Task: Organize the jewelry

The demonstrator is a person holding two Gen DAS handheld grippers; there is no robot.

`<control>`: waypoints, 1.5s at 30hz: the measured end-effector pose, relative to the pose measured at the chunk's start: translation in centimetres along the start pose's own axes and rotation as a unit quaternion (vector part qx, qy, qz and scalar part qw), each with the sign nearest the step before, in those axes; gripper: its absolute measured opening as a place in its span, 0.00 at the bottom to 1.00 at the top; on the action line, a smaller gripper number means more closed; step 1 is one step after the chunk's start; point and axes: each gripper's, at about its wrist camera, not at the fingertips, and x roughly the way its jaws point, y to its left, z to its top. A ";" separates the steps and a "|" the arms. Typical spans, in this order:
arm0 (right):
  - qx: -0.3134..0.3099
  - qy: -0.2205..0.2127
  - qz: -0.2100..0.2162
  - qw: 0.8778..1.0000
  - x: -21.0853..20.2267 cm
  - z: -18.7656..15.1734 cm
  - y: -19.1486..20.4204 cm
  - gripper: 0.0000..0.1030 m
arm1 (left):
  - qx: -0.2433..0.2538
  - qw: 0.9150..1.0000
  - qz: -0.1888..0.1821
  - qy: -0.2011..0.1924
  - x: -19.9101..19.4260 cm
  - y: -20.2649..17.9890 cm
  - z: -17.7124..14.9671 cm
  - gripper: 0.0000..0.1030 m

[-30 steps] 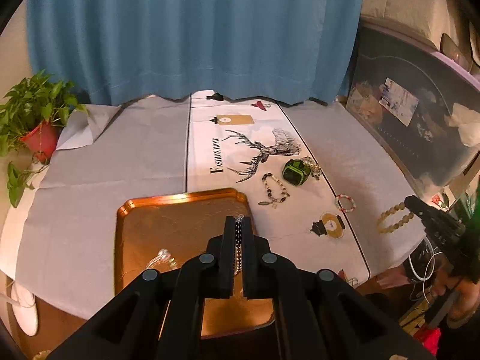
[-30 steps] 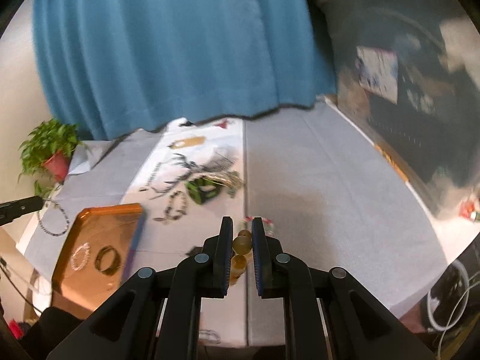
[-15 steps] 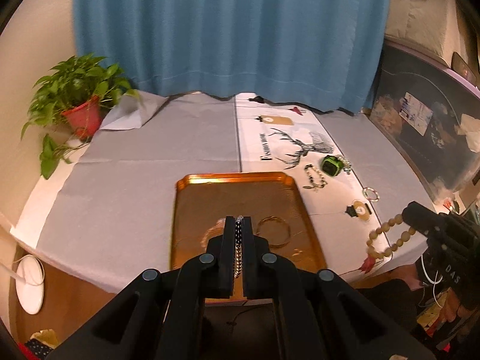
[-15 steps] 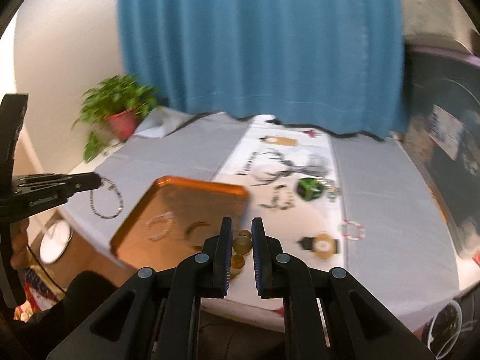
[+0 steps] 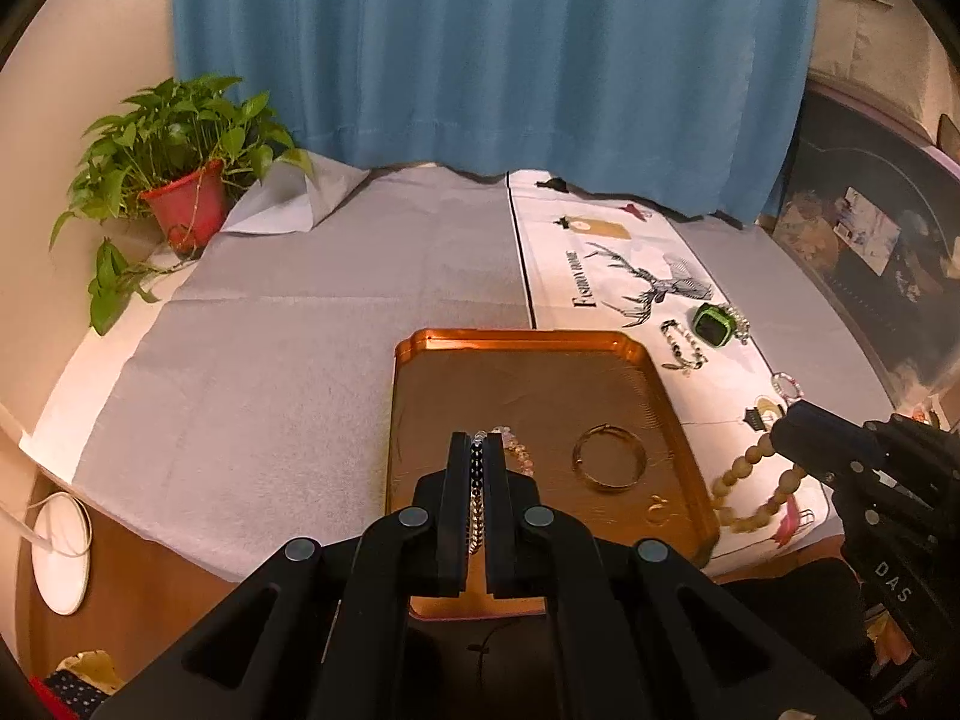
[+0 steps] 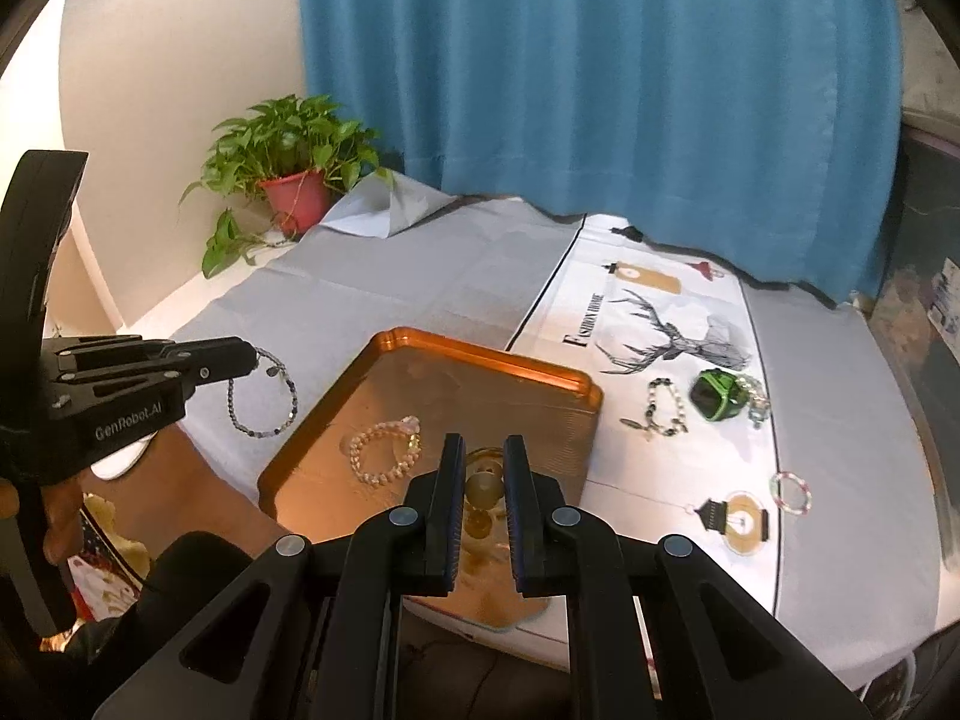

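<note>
Copper tray (image 5: 660,387) near the worktop's front edge: two bracelets in, left tongs (image 5: 477,450) clamped on dark beads (image 6: 264,402), right tongs (image 6: 485,468) pinching wooden beads (image 5: 750,498), others waiting on the runner (image 6: 708,462).

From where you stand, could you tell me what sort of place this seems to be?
Probably a room in a home, not a workshop: a blue curtain hangs behind a cloth-covered table, a potted plant stands in the corner, and jewelry lies on a copper tray.
</note>
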 end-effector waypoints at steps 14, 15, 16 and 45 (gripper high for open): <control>0.002 0.038 0.009 0.999 6.6 0.4 -0.1 0.13 | -0.004 0.999 -0.003 0.039 5.7 0.6 0.4 0.02; 0.002 0.040 0.009 0.999 7.0 0.3 -0.1 0.13 | -0.003 0.999 -0.003 0.041 6.1 0.6 0.5 0.02; 0.001 0.043 0.008 0.999 7.4 0.3 -0.2 0.13 | -0.003 0.999 -0.003 0.044 6.6 0.6 0.5 0.02; -0.008 0.049 -0.051 0.997 1.1 -4.9 1.2 0.77 | 0.022 0.996 0.087 0.026 0.2 -0.9 -4.8 0.99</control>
